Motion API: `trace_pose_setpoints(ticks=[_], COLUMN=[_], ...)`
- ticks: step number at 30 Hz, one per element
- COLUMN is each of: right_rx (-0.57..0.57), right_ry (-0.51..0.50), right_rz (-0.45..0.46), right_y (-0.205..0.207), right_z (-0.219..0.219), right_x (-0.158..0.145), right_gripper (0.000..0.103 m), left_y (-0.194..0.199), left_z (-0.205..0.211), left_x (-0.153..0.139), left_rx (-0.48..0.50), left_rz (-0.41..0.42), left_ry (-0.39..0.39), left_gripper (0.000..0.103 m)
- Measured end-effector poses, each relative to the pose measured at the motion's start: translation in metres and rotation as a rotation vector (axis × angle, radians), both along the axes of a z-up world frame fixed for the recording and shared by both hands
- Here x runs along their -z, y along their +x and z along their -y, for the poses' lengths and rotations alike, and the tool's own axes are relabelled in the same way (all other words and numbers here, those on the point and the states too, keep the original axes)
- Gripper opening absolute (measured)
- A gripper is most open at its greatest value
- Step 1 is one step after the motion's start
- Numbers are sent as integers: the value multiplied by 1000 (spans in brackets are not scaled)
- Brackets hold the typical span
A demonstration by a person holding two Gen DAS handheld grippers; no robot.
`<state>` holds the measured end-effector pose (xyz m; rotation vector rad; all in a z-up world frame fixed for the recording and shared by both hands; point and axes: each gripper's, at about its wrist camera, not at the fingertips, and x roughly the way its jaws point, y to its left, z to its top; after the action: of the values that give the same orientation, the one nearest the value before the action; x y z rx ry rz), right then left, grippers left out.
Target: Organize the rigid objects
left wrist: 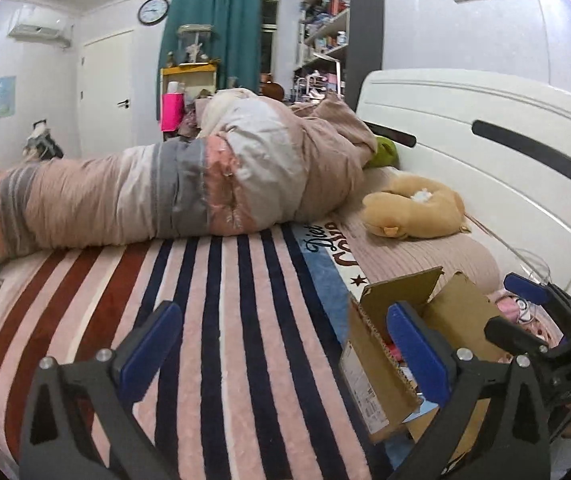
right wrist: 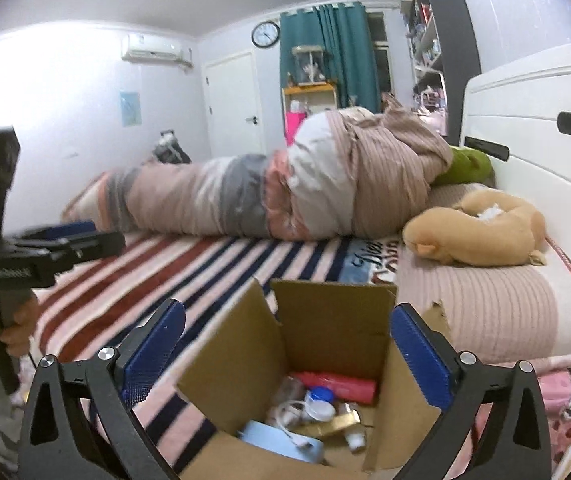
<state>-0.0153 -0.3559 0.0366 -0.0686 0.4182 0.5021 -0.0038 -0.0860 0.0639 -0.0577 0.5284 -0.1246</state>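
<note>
On the bed, upon a striped pink, navy and rust fleece blanket (left wrist: 221,300), stood an open brown cardboard box (right wrist: 325,328) with its flaps raised; it sat near the head end, just beside a ribbed pink pillow (right wrist: 485,304). Within the box lay the rigid items: a red cylindrical tube (right wrist: 341,384), a white jar with a blue lid (right wrist: 319,400), a gold packet (right wrist: 337,422) and a pale blue round container (right wrist: 273,440); a white cord lay among them. The right hand-held gripper (right wrist: 285,354) hung over the box mouth, jaws spread wide and nothing between them; the left hand-held gripper (left wrist: 281,344) pointed across the blanket to the box's left, likewise spread and empty. No loose rigid object showed on the blanket in either view. A rolled duvet (left wrist: 189,184) and a tan plush toy (right wrist: 477,232) lay beyond, well apart from the box. Judgement: a deposit into the box appeared complete, both grippers being free; the next move would call for locating any remaining item outside these views, or, none remaining, folding the flaps down.
</note>
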Motion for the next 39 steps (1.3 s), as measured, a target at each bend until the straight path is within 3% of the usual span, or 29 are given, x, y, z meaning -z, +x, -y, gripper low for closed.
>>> trace_pose_setpoints(ticks=[39], right_rx=[-4], right_ry=[8], right_rz=[-7], right_y=[-9], right_z=[-11], right_x=[3], right_gripper=[103], left_y=[-11], left_z=[-5], left_x=[14], left_rx=[-47], left_rz=[-31], left_ry=[19], left_gripper=[102])
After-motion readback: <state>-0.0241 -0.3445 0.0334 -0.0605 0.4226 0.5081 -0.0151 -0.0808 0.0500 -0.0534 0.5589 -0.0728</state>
